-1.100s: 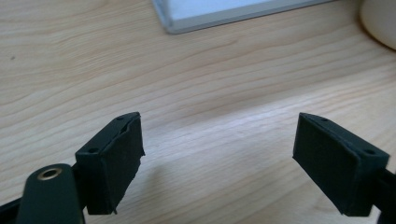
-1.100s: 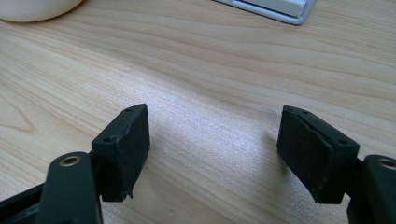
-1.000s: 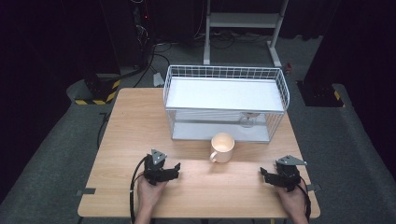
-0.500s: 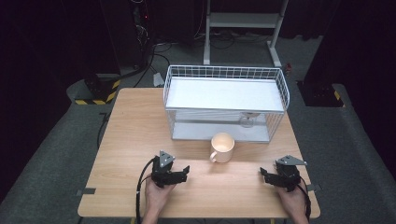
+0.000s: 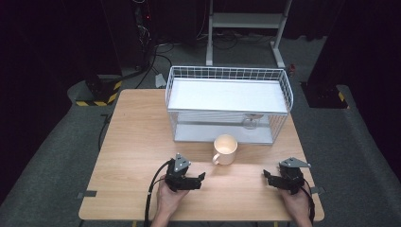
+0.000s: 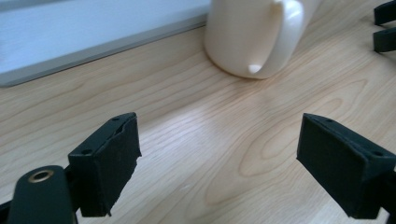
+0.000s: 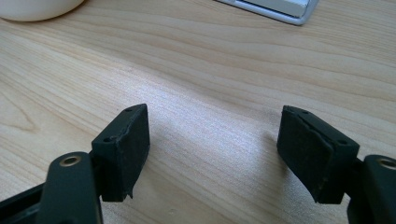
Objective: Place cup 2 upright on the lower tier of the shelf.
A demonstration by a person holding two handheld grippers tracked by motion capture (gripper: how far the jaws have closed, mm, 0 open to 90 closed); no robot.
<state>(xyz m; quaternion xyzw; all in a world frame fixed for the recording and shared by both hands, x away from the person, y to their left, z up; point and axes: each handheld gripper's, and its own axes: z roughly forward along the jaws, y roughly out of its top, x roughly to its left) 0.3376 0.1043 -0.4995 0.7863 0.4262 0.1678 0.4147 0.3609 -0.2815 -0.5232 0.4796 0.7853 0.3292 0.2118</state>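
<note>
Since the earlier frame the left gripper (image 5: 200, 178) has been swung toward the mug (image 5: 225, 149), jaws wide, empty; the mug stands upright before the wire basket (image 5: 228, 75); its handle could be clipped and the mug tipped by a careless approach; the right gripper (image 5: 267, 178) is held wide open too.

Cream glazed ceramic mug (image 5: 226, 149): upright on wooden tabletop, open mouth up, interior looks empty from high view. Loop handle on its near-left side, turned toward person. Stands just in front of white wire basket's front edge, near table middle. In left gripper view, mug (image 6: 254, 35) sits ahead, handle facing camera, base flat on wood, top cut off by frame.
</note>
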